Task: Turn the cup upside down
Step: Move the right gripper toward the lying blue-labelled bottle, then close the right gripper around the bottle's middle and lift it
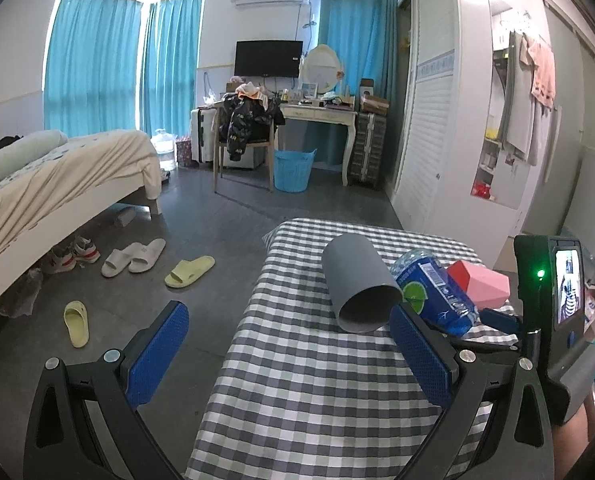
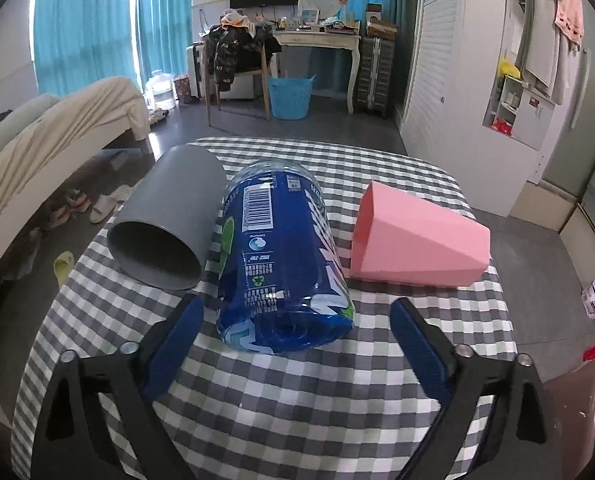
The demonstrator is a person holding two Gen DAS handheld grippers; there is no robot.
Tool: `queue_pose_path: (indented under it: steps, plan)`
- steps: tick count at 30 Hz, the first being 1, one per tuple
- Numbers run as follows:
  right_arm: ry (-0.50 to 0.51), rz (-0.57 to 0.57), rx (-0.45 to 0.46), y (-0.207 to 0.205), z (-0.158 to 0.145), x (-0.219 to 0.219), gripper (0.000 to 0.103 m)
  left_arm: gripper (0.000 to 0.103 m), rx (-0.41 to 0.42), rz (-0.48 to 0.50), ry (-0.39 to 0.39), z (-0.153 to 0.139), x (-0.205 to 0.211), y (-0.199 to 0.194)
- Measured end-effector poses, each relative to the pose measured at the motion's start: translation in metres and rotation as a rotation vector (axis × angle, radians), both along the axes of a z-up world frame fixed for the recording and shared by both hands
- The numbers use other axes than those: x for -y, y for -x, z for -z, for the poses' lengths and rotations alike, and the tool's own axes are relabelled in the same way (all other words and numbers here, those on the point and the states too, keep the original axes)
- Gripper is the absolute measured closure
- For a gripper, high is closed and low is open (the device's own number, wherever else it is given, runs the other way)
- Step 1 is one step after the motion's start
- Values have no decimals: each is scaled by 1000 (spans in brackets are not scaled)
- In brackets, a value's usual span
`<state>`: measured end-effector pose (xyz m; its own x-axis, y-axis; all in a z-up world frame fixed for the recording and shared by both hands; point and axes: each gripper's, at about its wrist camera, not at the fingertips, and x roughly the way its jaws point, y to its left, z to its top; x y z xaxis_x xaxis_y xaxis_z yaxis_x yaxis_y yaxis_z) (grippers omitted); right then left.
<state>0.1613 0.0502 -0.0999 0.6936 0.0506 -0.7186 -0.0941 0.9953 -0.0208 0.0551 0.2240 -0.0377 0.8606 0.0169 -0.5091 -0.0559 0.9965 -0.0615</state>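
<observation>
Setting: a small tabletop (image 2: 257, 420) under a grey-and-white checked cloth is standing in a bedroom.
Grey cup (image 2: 165, 220): it is lying on its side at the left of the tabletop, its open mouth facing the cameras.
Blue cup (image 2: 281, 264): a clear cup wrapped in a blue label is lying on its side in the middle, just beside the grey one.
Pink cup (image 2: 417, 244): a faceted cup is lying on its side at the right, its wide end pointing right.
Right hand-held gripper (image 2: 293, 320): its jaws are standing wide apart, holding nothing, facing the blue cup's near end.
Left hand-held gripper (image 1: 289, 328): its jaws are also gaping wide and empty, near the grey cup's mouth (image 1: 367, 308).
Step in hand: probably approaching a cup to grasp it.
Doing it well: straddling one cup's wall squarely, closing gently so it is not rolling away, then lifting clear of its neighbours before setting it mouth down.
</observation>
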Motion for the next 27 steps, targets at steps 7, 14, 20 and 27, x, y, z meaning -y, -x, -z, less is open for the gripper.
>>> queue_pose_path:
  steps: [7,14,20,27]
  plan:
    - [-11,3,-4,14,0,0,32,0,-8,12,-14,2,3,-2]
    - [68,11,-28,65,-5,-11,32,0,-2,40,24,-4,1,6]
    - [133,-1,-29,123,-16,-33,32,0,6,67,35,-7,-2,23]
    - [155,-5,-32,187,-15,-53,32,0,19,50,-35,-4,-16,45]
